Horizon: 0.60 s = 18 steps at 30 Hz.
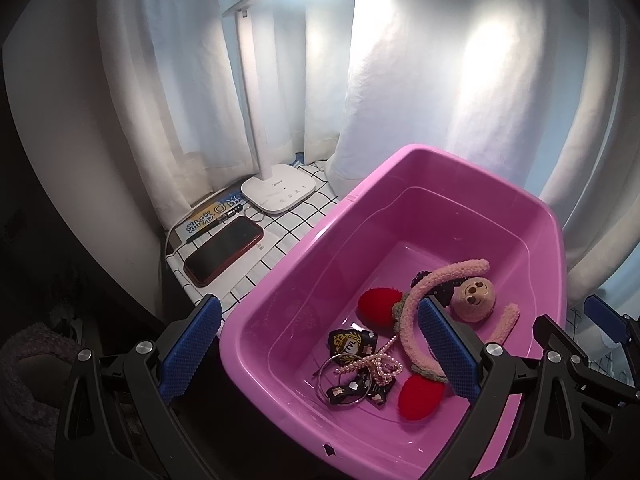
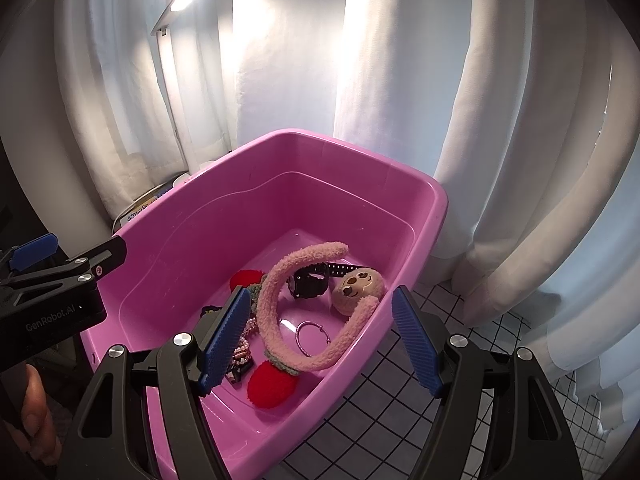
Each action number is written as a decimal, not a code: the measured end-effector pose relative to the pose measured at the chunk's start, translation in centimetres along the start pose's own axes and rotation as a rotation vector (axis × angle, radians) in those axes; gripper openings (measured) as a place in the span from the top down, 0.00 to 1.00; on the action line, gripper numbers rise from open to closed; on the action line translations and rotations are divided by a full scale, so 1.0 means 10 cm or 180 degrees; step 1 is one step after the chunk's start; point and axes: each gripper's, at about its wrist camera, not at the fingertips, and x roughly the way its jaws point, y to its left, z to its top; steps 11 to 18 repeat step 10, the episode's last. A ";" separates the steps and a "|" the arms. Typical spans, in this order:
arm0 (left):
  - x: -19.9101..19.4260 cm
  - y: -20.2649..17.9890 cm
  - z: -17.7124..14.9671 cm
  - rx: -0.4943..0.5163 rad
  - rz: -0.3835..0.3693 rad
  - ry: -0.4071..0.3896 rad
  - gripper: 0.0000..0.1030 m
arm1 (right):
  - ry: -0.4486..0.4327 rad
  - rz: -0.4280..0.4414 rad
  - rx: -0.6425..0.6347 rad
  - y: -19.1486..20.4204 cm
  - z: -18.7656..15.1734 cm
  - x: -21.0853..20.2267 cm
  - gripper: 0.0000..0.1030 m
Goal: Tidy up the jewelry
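A pink plastic tub holds the jewelry. Inside lie a fuzzy pink headband with a plush face, red pom-poms, a pink bead bracelet, a metal bangle, black patterned hair clips, a black watch and a thin ring hoop. My left gripper is open over the tub's near left side. My right gripper is open over the tub's near right rim. Neither holds anything.
A white desk lamp base stands at the back left on a grid-patterned cloth. A red-cased phone, a pen and a small ring lie beside it. White curtains hang behind. The table edge drops off at left.
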 end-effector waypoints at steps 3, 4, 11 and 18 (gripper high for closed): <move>0.00 -0.03 0.00 0.0056 0.0005 0.0002 0.06 | 0.0003 0.0007 -0.0009 0.01 -0.01 0.00 0.32; 0.00 -0.04 0.00 0.0063 -0.0002 0.0008 0.06 | 0.0002 0.0006 -0.0012 0.01 -0.01 0.00 0.32; 0.01 -0.04 0.00 0.0042 -0.0026 0.0033 0.06 | 0.0002 0.0017 0.0000 0.00 -0.01 0.01 0.32; 0.01 -0.04 0.00 0.0042 -0.0026 0.0033 0.06 | 0.0002 0.0017 0.0000 0.00 -0.01 0.01 0.32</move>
